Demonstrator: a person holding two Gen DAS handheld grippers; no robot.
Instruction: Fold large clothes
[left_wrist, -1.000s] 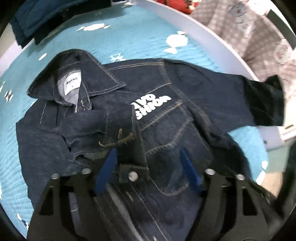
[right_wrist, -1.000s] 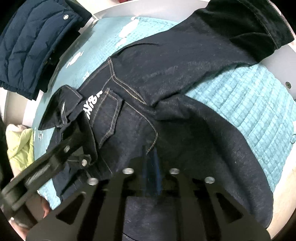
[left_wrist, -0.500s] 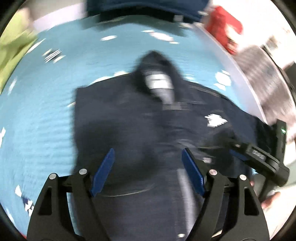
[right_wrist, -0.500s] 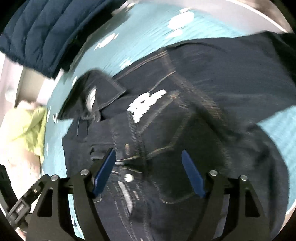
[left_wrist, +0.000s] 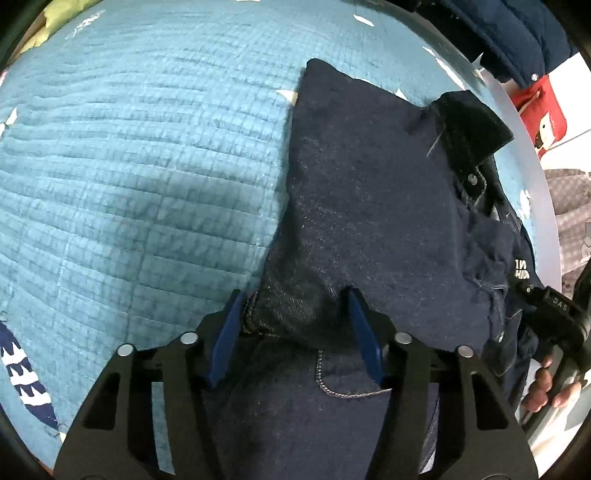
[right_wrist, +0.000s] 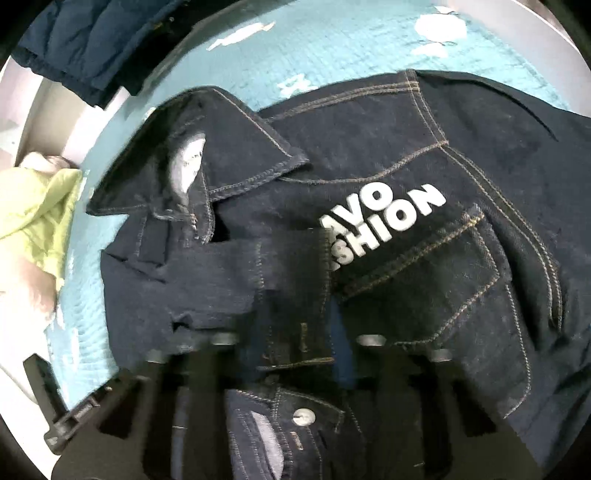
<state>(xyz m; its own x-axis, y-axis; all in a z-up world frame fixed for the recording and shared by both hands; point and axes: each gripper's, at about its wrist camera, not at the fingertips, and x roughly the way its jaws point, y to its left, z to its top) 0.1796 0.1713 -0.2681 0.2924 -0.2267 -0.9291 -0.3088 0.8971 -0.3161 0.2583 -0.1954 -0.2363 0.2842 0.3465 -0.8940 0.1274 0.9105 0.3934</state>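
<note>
A dark denim jacket (right_wrist: 424, 192) with white lettering lies on a teal quilted bedspread (left_wrist: 140, 177). In the left wrist view its left part (left_wrist: 369, 206) is folded over the body, cuff (left_wrist: 469, 122) at the far end. My left gripper (left_wrist: 295, 317) is open, its blue fingers (left_wrist: 364, 339) astride the denim fold at the near edge. My right gripper (right_wrist: 295, 332) is blurred over the front placket near a metal button (right_wrist: 303, 417); dark cloth sits between its fingers, which look close together.
A navy quilted coat (right_wrist: 96, 40) lies at the far edge of the bed. Lime green cloth (right_wrist: 33, 214) is at the left. A red item (left_wrist: 543, 110) and grey checked fabric (left_wrist: 569, 206) lie beyond the white bed rim (left_wrist: 532, 155).
The left gripper swung left and now straddles the folded left side of the jacket. The right gripper moved in over the front placket and its fingers have drawn together.
</note>
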